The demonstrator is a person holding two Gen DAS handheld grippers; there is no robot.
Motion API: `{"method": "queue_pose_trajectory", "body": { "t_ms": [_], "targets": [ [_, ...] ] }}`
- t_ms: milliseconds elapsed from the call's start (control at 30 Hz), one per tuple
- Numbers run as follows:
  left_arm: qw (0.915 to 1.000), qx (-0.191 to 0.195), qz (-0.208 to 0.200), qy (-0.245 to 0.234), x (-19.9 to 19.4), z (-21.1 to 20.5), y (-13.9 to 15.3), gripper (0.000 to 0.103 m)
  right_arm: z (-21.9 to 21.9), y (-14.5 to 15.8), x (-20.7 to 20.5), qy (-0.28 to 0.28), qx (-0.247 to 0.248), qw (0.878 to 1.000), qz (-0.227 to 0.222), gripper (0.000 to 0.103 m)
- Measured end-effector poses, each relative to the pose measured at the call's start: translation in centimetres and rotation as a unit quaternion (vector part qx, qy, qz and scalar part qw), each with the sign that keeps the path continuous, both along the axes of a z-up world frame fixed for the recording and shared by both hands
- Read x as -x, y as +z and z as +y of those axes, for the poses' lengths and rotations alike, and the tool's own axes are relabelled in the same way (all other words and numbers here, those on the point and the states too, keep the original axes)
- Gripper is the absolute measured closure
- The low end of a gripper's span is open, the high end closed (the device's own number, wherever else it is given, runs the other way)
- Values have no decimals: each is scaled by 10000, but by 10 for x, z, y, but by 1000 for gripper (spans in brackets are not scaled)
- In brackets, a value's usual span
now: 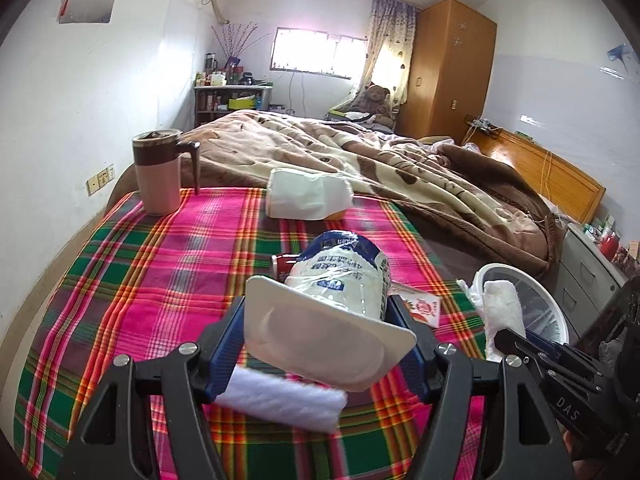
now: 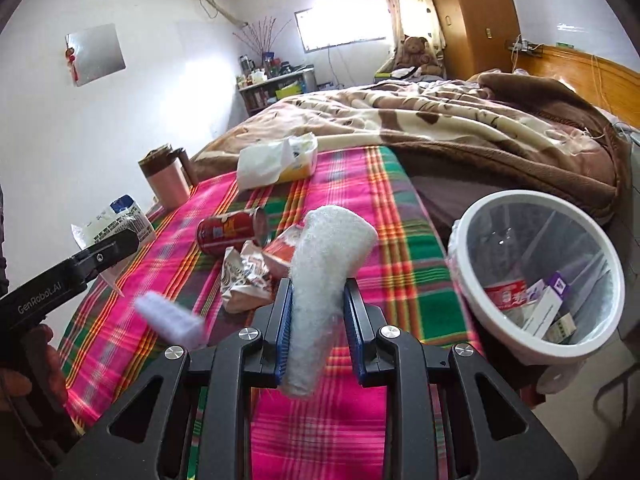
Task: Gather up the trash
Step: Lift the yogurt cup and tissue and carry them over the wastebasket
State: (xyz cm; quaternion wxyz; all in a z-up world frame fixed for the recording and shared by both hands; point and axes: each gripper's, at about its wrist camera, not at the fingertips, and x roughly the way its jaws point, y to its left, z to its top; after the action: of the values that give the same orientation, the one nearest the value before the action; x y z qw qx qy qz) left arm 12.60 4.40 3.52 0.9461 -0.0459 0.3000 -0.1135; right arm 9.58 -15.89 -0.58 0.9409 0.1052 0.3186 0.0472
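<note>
1. The left gripper (image 1: 328, 344) is clamping a white plastic cup with a blue label (image 1: 340, 280) above the plaid cloth (image 1: 140, 280).
2. The right gripper (image 2: 318, 332) is squeezing a white foam wad (image 2: 324, 280); a purple-white roll (image 2: 172, 320) is lying on the cloth.
3. It seems the carrying step; next both loads are needing release over the white trash bin (image 2: 536, 344) at right.
</note>
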Motion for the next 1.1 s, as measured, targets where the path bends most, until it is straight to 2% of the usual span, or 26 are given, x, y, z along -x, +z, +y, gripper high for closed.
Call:
{"method": "queue_pose_trajectory", "body": {
  "t_ms": [533, 1100],
  "targets": [
    [9977, -25, -149, -664, 3, -73, 13, 33, -57, 15, 10, -445, -46, 9988, -190, 78],
    [9898, -106, -122, -1418, 4, -162, 11, 33, -132, 21, 20, -1124, -35, 9934, -216, 78]
  ]
}}
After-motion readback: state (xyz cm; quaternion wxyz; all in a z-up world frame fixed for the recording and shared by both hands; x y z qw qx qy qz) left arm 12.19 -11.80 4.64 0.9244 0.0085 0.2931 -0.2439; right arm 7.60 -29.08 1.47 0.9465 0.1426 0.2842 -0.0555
